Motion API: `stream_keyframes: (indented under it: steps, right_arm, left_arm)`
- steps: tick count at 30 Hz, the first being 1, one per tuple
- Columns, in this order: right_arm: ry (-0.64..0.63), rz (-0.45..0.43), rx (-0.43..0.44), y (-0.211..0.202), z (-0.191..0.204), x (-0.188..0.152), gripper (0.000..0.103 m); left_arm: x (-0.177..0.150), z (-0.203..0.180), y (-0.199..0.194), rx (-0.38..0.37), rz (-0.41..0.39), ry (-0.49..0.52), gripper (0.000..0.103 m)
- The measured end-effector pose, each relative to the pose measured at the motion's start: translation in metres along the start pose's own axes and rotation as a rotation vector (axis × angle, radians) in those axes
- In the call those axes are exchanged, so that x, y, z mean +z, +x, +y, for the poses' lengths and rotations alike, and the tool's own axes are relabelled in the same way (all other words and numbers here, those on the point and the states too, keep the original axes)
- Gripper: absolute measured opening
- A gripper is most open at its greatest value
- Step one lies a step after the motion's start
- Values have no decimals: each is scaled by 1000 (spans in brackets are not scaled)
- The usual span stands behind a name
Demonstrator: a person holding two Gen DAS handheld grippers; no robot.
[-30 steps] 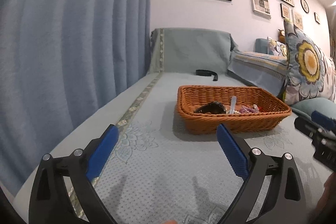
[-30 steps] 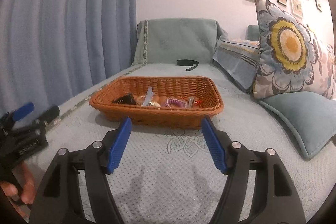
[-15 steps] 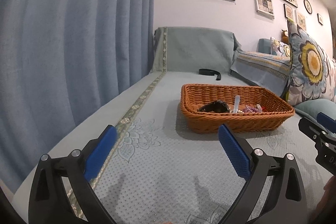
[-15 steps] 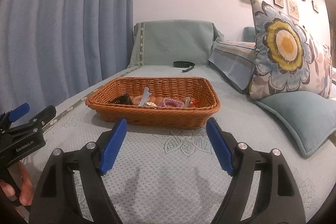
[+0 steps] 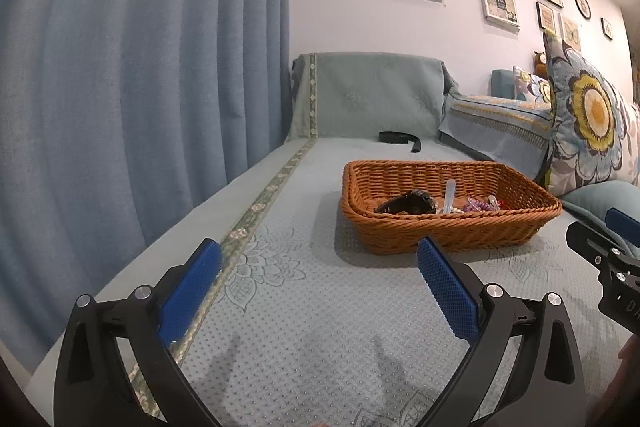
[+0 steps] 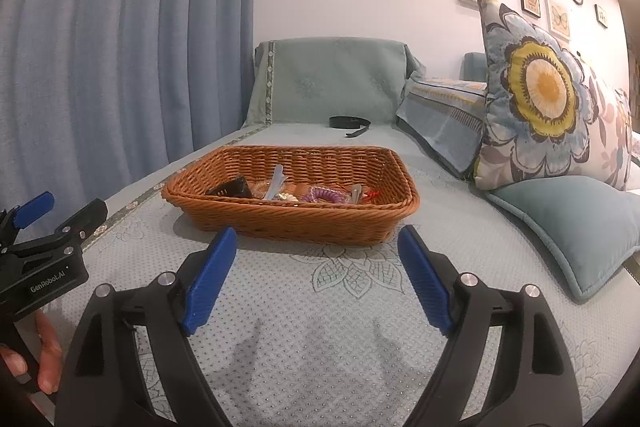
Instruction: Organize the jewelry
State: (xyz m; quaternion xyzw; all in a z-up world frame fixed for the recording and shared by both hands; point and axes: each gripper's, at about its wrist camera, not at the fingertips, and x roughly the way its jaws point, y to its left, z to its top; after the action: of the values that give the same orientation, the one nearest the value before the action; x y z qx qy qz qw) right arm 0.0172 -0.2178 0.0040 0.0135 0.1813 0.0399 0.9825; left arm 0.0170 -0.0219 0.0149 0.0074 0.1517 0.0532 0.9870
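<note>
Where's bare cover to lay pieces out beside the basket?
Free: the cover between basket and both grippers; the strip left of the basket up to the trim; behind it, short of the black strap. Crowded: inside the basket, and its right, by the cushions.

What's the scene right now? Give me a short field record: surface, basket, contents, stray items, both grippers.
surface: sofa cover, patterned, blue-grey
basket: wicker basket, ahead of both grippers, resting on the cover
contents: black watch, clear clip, purple coil band, other small pieces too small to tell
stray items: black strap on the cover behind the basket
left gripper: open, nothing between the jaws
right gripper: open, jaws have just been opening, nothing between them
pillows: floral pillow and plain pillow, right of the basket
</note>
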Motion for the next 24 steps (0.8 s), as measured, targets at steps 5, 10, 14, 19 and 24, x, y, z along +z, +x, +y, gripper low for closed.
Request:
stream_keyframes:
  steps: [5,10,14,19,24]
  right_arm:
    - [6,1,-3,0,0,0,79]
    - [6,-1,-4,0,0,0,79]
    - [7,0,-2,-1,-1,1,80]
    - [5,2,-2,-1,0,1,80]
    - [1,5,-1,1,0,1,80]
  left_arm:
    - [0,0,0,1,2,0,95]
    - [0,-1,0,1,3,1,95]
    - [0,-1,1,1,4,0,95]
    - [0,-1,1,0,4,0,95]
    - [-1,-1,0,1,6,1,95]
